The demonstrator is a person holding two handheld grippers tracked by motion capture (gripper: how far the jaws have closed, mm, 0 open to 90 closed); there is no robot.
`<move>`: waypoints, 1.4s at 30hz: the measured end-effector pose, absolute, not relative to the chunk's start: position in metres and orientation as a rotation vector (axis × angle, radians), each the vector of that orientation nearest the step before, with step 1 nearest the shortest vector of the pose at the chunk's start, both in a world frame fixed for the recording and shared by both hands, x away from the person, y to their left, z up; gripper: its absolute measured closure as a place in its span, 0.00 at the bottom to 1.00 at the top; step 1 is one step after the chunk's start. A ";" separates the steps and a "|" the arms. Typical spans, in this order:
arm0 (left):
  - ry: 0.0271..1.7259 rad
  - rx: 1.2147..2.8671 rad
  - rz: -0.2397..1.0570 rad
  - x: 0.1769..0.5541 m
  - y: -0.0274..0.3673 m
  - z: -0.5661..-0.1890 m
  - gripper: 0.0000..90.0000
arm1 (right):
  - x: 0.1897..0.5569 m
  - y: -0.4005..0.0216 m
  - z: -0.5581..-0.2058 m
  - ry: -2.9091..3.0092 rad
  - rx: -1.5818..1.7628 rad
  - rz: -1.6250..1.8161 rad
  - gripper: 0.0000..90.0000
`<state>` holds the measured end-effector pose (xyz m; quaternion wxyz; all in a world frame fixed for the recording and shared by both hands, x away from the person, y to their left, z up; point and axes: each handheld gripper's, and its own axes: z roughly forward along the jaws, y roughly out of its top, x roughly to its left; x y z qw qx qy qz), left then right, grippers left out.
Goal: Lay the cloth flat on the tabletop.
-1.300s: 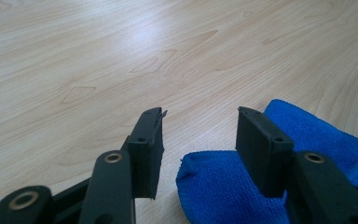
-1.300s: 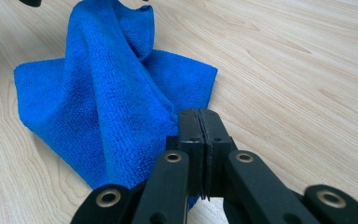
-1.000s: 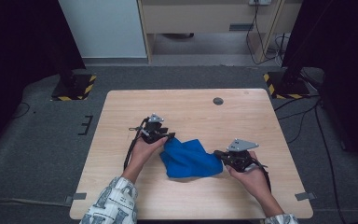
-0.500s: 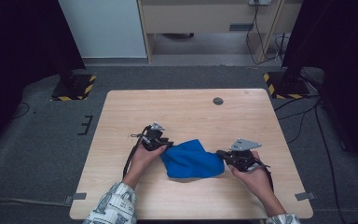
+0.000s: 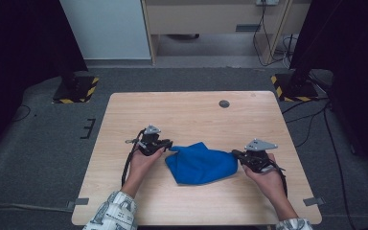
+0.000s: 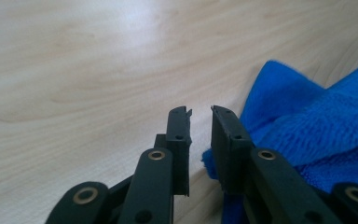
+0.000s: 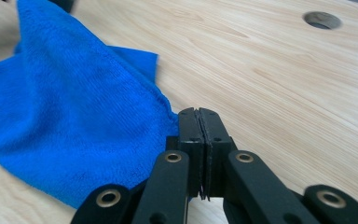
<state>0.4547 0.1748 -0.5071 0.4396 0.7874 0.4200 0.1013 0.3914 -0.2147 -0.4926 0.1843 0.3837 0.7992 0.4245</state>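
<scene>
The right gripper (image 7: 199,114) already pinches an edge of the crumpled blue microfibre cloth (image 5: 200,163), while the left gripper (image 6: 200,112), jaws narrow and just been closing beside the other corner, has not yet caught it.

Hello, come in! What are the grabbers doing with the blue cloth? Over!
Left gripper jaws closing, gap left. Right gripper shut on blue cloth edge. Table open around it.

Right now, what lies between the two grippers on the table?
The blue cloth spans from left gripper to right gripper, seen in the high view.
</scene>
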 end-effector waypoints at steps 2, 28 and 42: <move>1.040 1.935 0.259 0.454 0.175 -0.505 0.80 | 0.393 -0.218 -0.494 2.244 1.104 1.186 0.99; 0.973 1.913 0.265 0.463 0.134 -0.504 0.56 | 0.400 -0.247 -0.503 2.205 1.229 1.064 0.99; 1.032 2.023 0.311 0.482 0.109 -0.519 0.60 | 0.402 -0.254 -0.505 2.203 1.240 1.050 0.99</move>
